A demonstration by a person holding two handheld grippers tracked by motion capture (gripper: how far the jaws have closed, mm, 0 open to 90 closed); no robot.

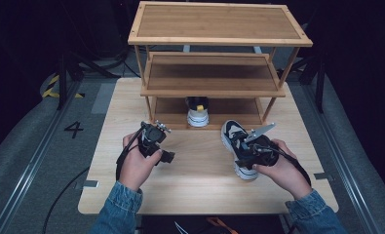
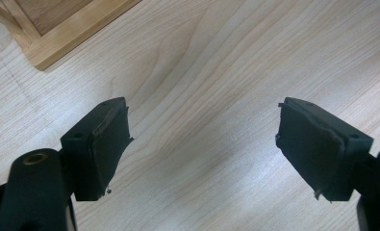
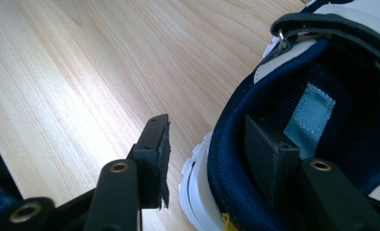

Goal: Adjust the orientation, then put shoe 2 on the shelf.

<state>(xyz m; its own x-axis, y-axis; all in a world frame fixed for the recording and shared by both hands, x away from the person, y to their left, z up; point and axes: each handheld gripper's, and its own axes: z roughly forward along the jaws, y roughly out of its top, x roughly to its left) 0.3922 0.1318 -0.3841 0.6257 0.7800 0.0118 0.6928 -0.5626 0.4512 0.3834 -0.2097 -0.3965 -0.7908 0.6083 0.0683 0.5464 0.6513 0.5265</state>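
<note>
Black jaws of the right gripper [image 3: 211,159] straddle the heel collar of the sneaker [image 1: 239,146], one inside, one outside, not yet pressing; it lies on the tabletop [image 1: 200,170] just in front of the rack [image 1: 219,87]. Close squarely on the collar before lifting, or it may slip. Left gripper [image 2: 202,149] hangs open over bare wood.

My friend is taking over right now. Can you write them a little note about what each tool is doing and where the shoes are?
Left tool: open, nothing between its jaws, above bare table.
Right tool: one jaw inside the near shoe's collar, the other outside it; a gap shows at the outer pad, so not yet gripped.
Done: the other shoe stands on the bottom shelf of the rack.
Left: probably close on the near shoe and shelve it beside its partner.
</note>
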